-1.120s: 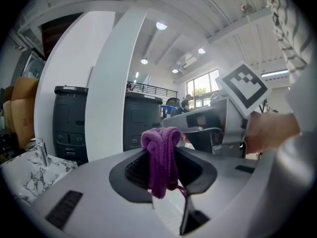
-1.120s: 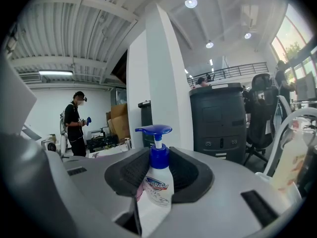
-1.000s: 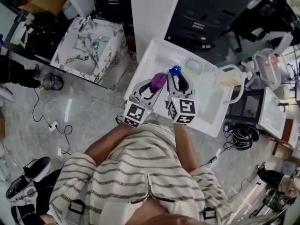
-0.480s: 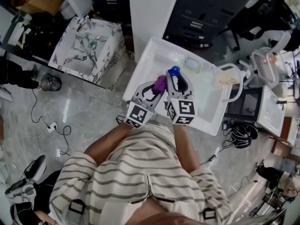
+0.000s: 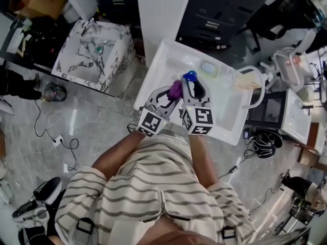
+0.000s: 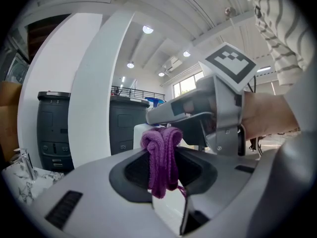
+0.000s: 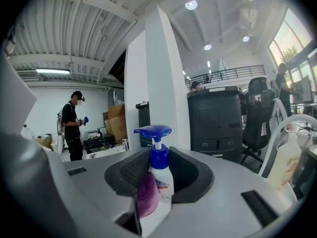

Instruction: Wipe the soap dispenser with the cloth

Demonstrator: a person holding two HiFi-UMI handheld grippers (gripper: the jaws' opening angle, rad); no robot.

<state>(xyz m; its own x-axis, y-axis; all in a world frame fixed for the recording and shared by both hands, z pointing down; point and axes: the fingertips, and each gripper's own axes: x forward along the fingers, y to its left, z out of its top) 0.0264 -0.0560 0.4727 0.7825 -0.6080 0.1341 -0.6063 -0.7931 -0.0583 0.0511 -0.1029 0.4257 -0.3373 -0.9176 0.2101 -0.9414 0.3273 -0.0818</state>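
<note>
The soap dispenser (image 7: 157, 182) is a white bottle with a blue pump head; it stands upright between the jaws of my right gripper (image 7: 158, 182), which is shut on it. From above its blue pump (image 5: 190, 76) shows over the white sink (image 5: 158, 65). My left gripper (image 6: 161, 170) is shut on a bunched purple cloth (image 6: 161, 157). In the head view the purple cloth (image 5: 175, 89) lies against the left side of the bottle, just left of the right gripper (image 5: 191, 86). In the right gripper view the cloth (image 7: 146, 195) touches the bottle's lower left side.
A white soap dish (image 5: 209, 69) lies at the sink's far side. A marble basin (image 5: 94, 55) stands to the left, a white pillar (image 5: 163, 14) behind the sink, and a white chair frame (image 5: 255, 88) to the right. Cables (image 5: 56, 137) trail on the floor.
The left gripper with the cloth has shifted slightly right, from beside the bottle to against it, and rolled a little. The right gripper and bottle have stayed put.
</note>
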